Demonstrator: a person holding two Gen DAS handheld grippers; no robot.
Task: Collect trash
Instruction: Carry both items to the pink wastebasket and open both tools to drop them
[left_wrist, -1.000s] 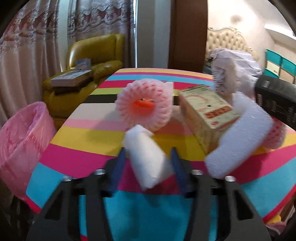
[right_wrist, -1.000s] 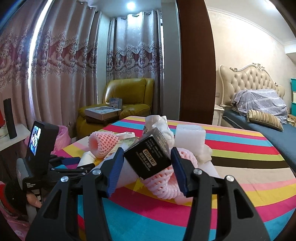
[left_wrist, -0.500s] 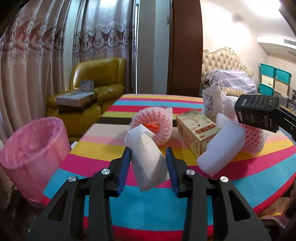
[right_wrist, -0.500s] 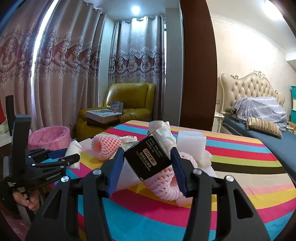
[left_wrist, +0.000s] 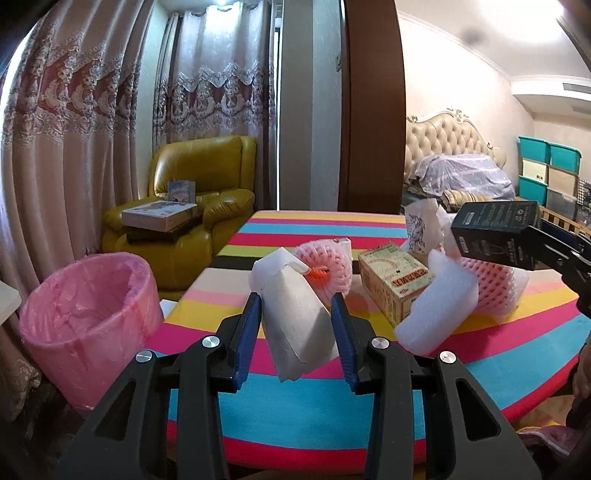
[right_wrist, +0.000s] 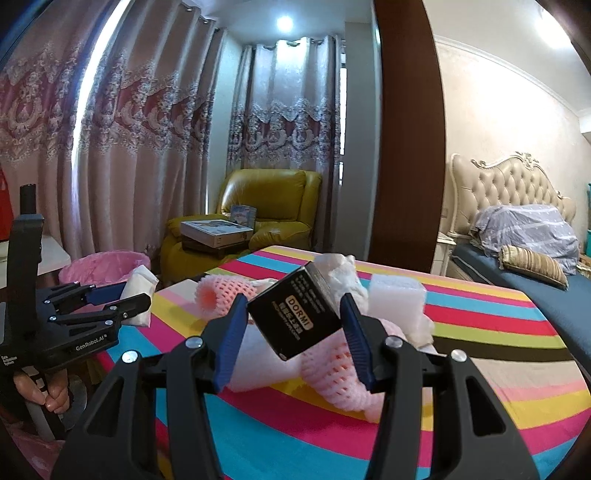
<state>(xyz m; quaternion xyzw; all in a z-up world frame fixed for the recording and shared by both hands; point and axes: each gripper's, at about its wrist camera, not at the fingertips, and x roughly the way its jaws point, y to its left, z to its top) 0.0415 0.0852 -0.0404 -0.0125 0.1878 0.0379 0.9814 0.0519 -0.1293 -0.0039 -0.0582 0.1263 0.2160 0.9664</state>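
Observation:
My left gripper is shut on a white paper packet and holds it above the near edge of the striped table. The pink-lined trash bin stands on the floor to its left. My right gripper is shut on a black box marked DORMI, held above the table; the box also shows in the left wrist view. The left gripper with its packet shows in the right wrist view, beside the bin.
On the table lie pink foam fruit nets, a cardboard carton, white foam pieces and a white bag. A yellow armchair with boxes stands behind the bin. A bed is at the right.
My left gripper has lifted the white packet off the table and drawn back toward the table's near edge, bringing the bin closer. The right gripper has risen slightly with the black box.

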